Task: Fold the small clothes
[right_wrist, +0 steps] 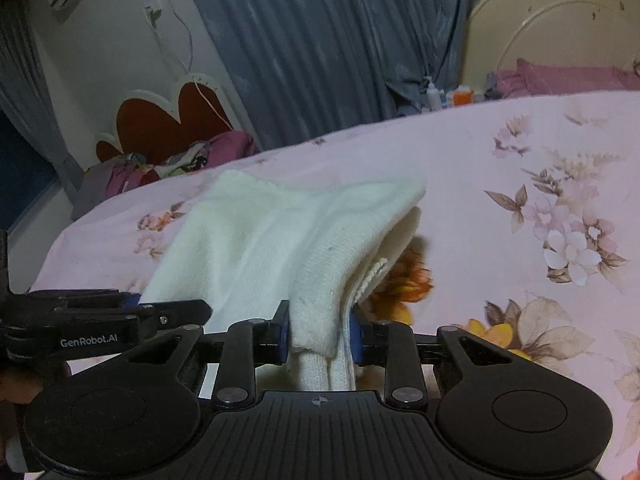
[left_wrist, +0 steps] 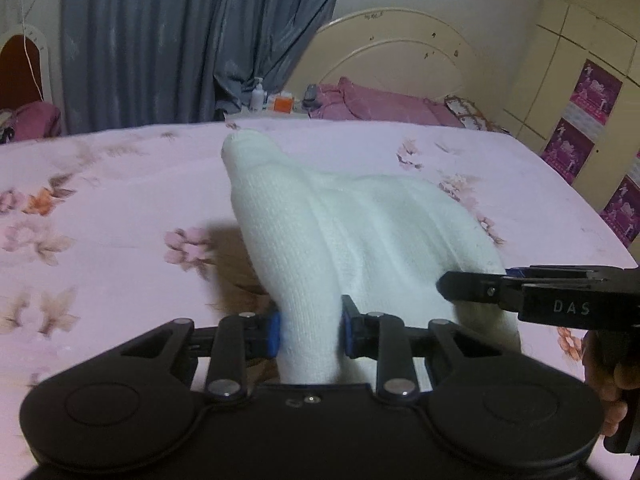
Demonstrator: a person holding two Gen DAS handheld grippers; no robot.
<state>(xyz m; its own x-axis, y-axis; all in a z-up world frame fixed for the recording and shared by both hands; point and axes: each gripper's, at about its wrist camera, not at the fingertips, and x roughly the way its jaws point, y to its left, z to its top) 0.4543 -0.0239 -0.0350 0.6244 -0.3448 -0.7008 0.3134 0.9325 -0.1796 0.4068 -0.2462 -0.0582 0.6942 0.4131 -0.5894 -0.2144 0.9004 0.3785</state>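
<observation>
Pinching one white knit garment [left_wrist: 360,224] between them, both grippers hold it up off the floral sheet [left_wrist: 100,208] — a shadow falls on the sheet beneath it. The left gripper [left_wrist: 310,330] has its blue pads [left_wrist: 273,334] pressed on a bunched fold of the cloth, which runs down between the fingers toward the camera. The right gripper [right_wrist: 320,330] clamps a thicker, layered fold the same way, a ribbed edge showing just right of its grip. In the left view the right gripper [left_wrist: 448,286] comes in from the right edge, its tip against the cloth. The garment's far end droops toward the sheet's middle. Beyond the sheet's far edge stand a cream headboard [left_wrist: 400,52], grey curtains [left_wrist: 160,40] and pink pillows [left_wrist: 380,104].
</observation>
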